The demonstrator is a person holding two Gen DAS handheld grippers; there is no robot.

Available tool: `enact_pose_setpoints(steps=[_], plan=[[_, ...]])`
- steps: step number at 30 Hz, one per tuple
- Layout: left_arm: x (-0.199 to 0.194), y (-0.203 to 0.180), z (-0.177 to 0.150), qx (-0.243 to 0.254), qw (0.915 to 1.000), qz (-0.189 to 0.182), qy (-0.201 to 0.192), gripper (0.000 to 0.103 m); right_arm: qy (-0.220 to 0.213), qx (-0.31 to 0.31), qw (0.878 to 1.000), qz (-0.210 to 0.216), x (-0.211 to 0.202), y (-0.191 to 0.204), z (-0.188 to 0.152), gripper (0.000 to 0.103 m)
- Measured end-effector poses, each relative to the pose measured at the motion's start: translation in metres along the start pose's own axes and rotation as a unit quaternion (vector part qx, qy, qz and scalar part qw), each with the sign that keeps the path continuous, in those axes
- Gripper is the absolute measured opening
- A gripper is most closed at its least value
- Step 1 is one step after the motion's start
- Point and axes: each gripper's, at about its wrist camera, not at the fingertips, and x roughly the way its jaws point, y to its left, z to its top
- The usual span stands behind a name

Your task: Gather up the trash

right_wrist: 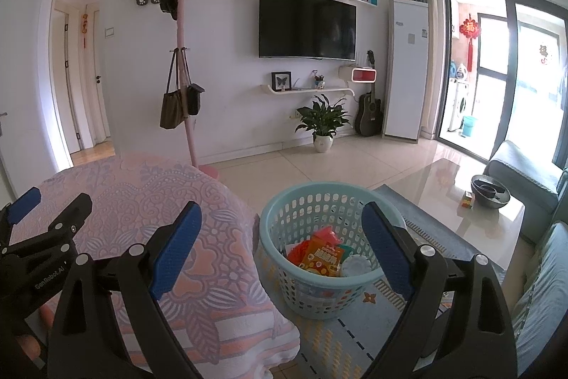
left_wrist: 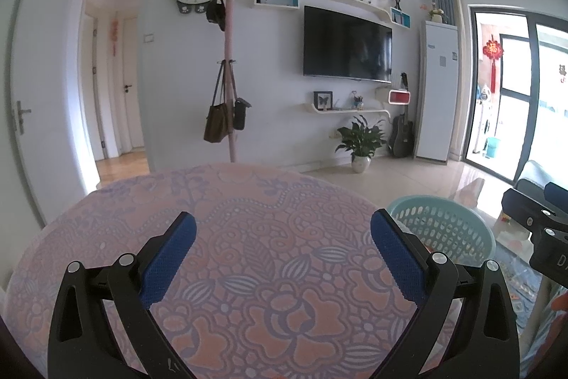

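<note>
A light blue plastic basket (right_wrist: 321, 272) stands on the rug beside the covered table and holds trash: an orange snack packet (right_wrist: 321, 260), a red wrapper (right_wrist: 301, 245) and a white round lid (right_wrist: 356, 267). My right gripper (right_wrist: 282, 226) hovers above the basket's left rim, open, with nothing between its blue pads (right_wrist: 175, 249). My left gripper (left_wrist: 284, 237) is over the pink patterned tablecloth (left_wrist: 248, 219), open and empty. The basket (left_wrist: 440, 229) shows to its right, and the right gripper (left_wrist: 539, 226) appears at the far right edge. In the right wrist view the left gripper (right_wrist: 42, 212) sits at the far left.
A glass coffee table (right_wrist: 461, 201) with a dark bowl (right_wrist: 490, 190) and a small box stands to the right, next to a grey sofa (right_wrist: 525, 173). A pink coat rack (right_wrist: 184, 77) with bags, a potted plant (right_wrist: 321, 123), a guitar and a tall white unit line the far wall.
</note>
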Motion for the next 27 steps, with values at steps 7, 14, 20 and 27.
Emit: enact_pose_setpoints(steps=[7, 14, 20, 27], plan=[[0.0008, -0.0002, -0.0001, 0.001, 1.0000, 0.000, 0.001, 0.095, 0.001, -0.001, 1.000, 0.002, 0.0018, 0.0002, 0.0001, 0.087], [0.0010, 0.0000, -0.0003, 0.003, 1.0000, 0.000, 0.001, 0.095, 0.003, -0.001, 1.000, 0.005, 0.0029, -0.0003, -0.0001, 0.087], [0.0020, 0.0001, -0.0007, 0.004, 1.0000, 0.004, 0.002, 0.095, 0.003, -0.005, 1.000, 0.008, 0.0050, -0.0013, 0.0013, 0.087], [0.0036, 0.0021, -0.0017, 0.004, 1.0000, 0.004, 0.002, 0.095, 0.005, -0.005, 1.000, 0.008, 0.0060, -0.0014, 0.0019, 0.087]])
